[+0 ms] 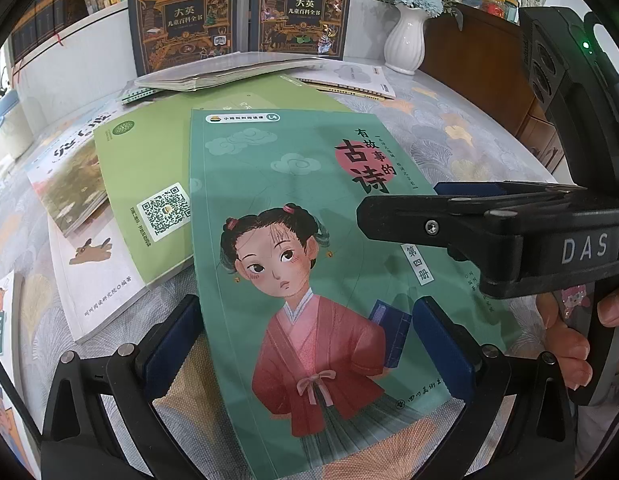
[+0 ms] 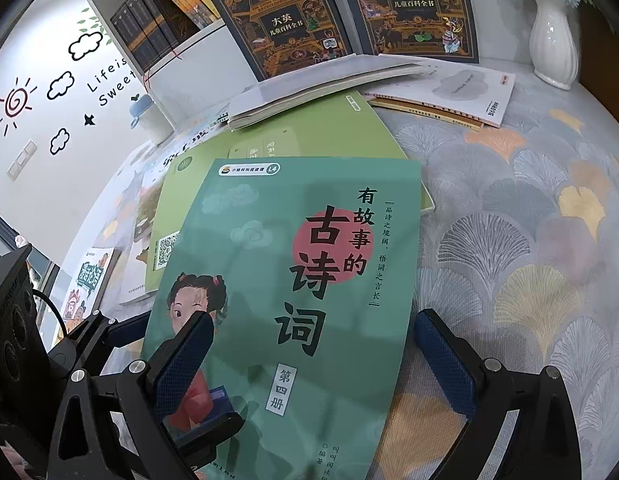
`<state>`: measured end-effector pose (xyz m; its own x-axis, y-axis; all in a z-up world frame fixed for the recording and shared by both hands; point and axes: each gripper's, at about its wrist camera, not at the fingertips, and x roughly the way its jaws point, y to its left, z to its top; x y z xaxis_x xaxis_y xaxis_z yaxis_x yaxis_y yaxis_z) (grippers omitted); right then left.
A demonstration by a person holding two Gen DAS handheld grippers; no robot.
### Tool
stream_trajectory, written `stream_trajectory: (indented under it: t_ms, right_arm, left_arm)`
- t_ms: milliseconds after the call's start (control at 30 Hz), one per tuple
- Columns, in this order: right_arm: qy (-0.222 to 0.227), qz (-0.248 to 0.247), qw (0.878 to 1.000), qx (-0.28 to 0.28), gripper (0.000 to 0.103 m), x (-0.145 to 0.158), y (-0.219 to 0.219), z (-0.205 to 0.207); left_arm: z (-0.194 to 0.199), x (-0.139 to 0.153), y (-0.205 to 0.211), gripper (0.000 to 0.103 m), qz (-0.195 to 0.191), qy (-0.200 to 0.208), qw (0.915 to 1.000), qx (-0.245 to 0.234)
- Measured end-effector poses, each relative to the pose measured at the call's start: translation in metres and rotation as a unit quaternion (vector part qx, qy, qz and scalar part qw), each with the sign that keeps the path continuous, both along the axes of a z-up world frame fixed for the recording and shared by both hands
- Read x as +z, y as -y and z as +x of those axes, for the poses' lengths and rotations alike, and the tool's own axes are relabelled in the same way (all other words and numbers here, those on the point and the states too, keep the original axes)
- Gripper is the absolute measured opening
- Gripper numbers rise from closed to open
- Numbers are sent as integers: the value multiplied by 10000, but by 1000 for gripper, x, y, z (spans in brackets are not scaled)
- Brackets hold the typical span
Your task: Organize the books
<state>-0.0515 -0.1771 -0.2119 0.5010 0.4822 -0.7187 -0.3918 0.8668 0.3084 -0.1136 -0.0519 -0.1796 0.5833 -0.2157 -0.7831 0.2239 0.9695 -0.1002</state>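
Note:
A teal book with a girl in a red robe on its cover lies face up on the table, on top of a light green book. It also shows in the right wrist view. My left gripper is open, its fingers on either side of the book's near end. My right gripper is open over the book's right half, and it shows from the side in the left wrist view. A white book lies under the green one.
Two dark encyclopedia volumes stand against the back. An open book and thin white booklets lie before them. A white vase with blue flowers stands at back right. The patterned tablecloth spreads right.

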Motion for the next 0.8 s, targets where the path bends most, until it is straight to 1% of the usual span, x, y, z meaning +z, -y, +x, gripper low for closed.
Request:
stream_trajectory:
  t_ms: [233,433,800]
  right_arm:
    - [20,-80,10000,11,100,0,-2,-1]
    - [-4,-43,10000,-14,100,0,-1,-2]
    - [23,-179,9998,-24,100,0,-4,-3]
  left_arm:
    - [0,0,0,103,1,-1,10000,1]
    - [0,0,0,103,1,-1,10000,0]
    - [0,0,0,103,5,-2,10000,1]
